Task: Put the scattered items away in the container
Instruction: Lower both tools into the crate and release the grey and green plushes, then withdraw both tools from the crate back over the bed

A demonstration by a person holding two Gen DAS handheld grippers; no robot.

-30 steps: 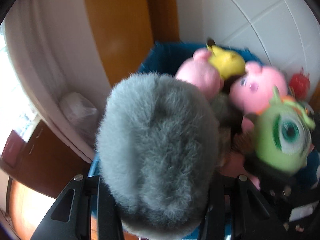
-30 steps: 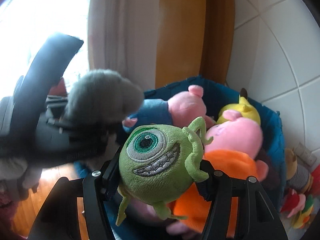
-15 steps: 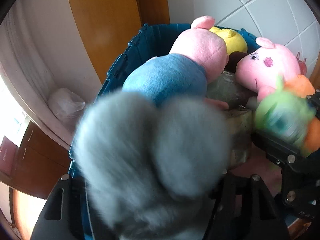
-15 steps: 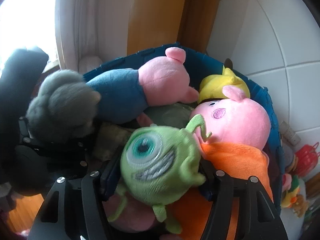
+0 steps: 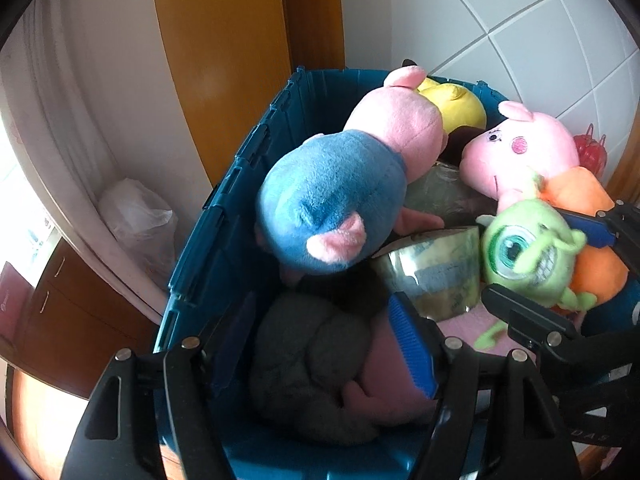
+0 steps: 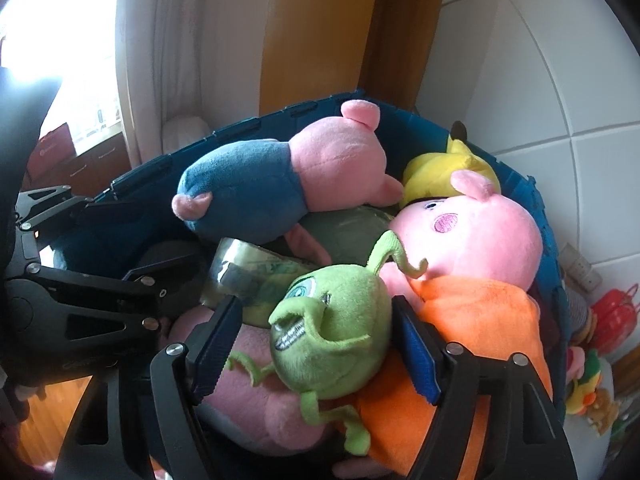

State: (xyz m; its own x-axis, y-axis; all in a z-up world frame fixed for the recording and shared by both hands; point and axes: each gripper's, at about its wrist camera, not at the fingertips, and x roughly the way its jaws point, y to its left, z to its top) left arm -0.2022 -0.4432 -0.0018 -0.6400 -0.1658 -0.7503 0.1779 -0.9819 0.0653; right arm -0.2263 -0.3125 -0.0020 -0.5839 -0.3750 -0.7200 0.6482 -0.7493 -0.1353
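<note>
Lower left of the left wrist view, the left tool (image 5: pixel 320 344) sits spread apart over the grey plush (image 5: pixel 308 368) lying in the blue bin (image 5: pixel 224 216). Centre of the right view, the right tool (image 6: pixel 316 344) is spread around the green monster plush (image 6: pixel 332 328), pads not pressing.

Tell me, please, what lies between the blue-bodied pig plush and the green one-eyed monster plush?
A shiny silver-green foil package lies between the blue-bodied pig plush and the green one-eyed monster plush, clearest in the left wrist view.
</note>
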